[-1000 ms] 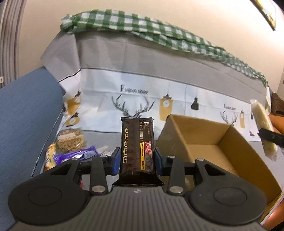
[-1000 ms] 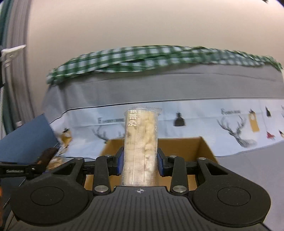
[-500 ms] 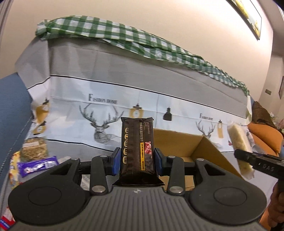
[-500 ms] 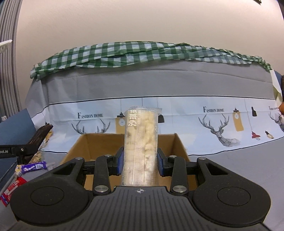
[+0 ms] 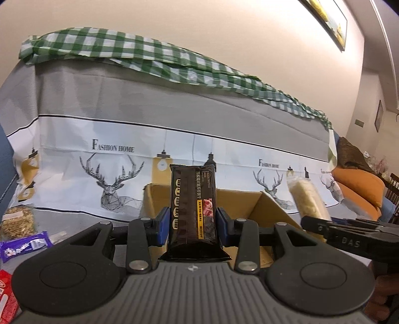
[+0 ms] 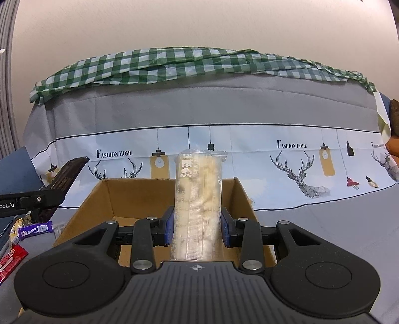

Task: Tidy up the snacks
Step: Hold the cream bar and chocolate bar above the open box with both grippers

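The open cardboard box [image 6: 172,199] sits on the grey surface [image 6: 336,224]. Over it, the left gripper [image 5: 193,224] has its jaws clamped on an upright dark biscuit pack [image 5: 193,211], and the right gripper [image 6: 197,224] pinches an upright pale snack pack [image 6: 198,206] squarely between its jaws.

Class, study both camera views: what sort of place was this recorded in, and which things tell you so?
Probably a home living room: a sofa-like seat draped in a deer-print cover with a green checked cloth on top, an orange cushion, and a framed picture on the wall.
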`<state>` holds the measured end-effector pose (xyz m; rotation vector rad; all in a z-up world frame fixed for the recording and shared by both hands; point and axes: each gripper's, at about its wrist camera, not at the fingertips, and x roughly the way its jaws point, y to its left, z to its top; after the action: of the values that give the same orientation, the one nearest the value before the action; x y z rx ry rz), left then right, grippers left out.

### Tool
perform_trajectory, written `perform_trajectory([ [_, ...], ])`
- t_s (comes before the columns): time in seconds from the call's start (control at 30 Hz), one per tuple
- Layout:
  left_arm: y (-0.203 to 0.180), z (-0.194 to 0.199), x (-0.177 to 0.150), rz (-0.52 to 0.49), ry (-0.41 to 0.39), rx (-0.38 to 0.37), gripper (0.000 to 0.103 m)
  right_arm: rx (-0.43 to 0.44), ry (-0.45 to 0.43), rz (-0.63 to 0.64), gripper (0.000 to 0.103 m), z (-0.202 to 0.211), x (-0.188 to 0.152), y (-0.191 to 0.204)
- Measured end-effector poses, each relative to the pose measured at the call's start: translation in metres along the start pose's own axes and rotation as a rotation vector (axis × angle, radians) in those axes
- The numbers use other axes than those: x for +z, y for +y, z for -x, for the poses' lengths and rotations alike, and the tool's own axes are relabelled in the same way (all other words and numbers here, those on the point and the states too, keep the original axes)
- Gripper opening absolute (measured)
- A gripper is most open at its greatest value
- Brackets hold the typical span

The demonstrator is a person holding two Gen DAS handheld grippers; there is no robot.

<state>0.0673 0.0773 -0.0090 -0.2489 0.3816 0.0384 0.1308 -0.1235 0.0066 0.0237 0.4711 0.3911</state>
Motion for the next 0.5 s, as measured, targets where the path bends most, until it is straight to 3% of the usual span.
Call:
perform_trajectory([
  [0.5, -0.027, -0.01, -0.003, -0.043, -0.001, -0.06, 0.043, -0.012, 0.015, 0.009, 0.037, -0.008, 0.0, 0.005],
])
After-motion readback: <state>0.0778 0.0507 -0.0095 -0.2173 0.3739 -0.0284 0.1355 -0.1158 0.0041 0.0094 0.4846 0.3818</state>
